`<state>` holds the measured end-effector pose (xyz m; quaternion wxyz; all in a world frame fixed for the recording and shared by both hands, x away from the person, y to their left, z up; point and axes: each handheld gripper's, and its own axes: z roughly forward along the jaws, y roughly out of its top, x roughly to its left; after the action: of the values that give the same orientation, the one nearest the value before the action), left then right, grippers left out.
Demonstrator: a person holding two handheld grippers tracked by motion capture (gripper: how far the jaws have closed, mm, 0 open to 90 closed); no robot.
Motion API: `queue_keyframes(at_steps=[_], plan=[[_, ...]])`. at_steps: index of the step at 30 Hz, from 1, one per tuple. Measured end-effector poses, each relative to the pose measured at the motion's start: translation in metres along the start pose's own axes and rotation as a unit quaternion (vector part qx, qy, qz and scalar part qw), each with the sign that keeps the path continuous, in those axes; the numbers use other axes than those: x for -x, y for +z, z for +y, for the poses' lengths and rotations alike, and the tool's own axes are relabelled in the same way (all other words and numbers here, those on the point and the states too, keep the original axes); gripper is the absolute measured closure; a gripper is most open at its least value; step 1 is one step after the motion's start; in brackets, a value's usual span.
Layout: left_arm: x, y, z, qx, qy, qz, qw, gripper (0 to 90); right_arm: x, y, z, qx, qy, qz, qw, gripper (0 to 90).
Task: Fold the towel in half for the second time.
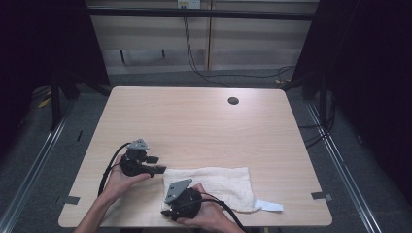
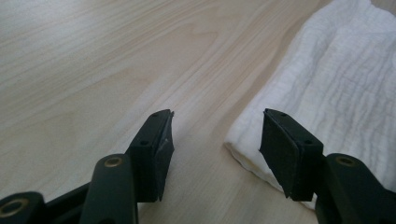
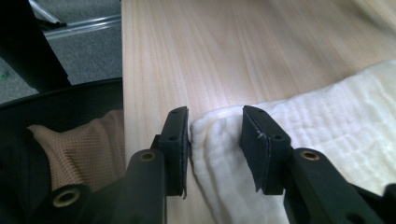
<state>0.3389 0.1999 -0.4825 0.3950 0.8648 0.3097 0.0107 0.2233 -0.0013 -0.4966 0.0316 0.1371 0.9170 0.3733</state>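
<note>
The white cloth [image 1: 214, 187] lies flat at the near edge of the counter [image 1: 194, 116], its long axis running across. The right tongs [image 3: 215, 135] straddle its near-left corner, half-closed but not pinching; the left tongs [image 2: 217, 154] gape wide just beside its far-left corner.
</note>
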Motion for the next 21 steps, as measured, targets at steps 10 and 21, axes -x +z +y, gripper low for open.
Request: queue_keyframes(at_steps=[10,21], plan=[[0.004,0.009,-0.001,-0.021,0.012,0.000,0.9997,43.7,0.002,0.000,0.001,-0.003,0.002,-0.009,1.0000,72.1],[0.008,0.017,-0.001,-0.035,0.024,-0.016,0.9989,49.0,0.011,-0.001,-0.003,0.011,0.036,0.008,0.9993,81.5]])
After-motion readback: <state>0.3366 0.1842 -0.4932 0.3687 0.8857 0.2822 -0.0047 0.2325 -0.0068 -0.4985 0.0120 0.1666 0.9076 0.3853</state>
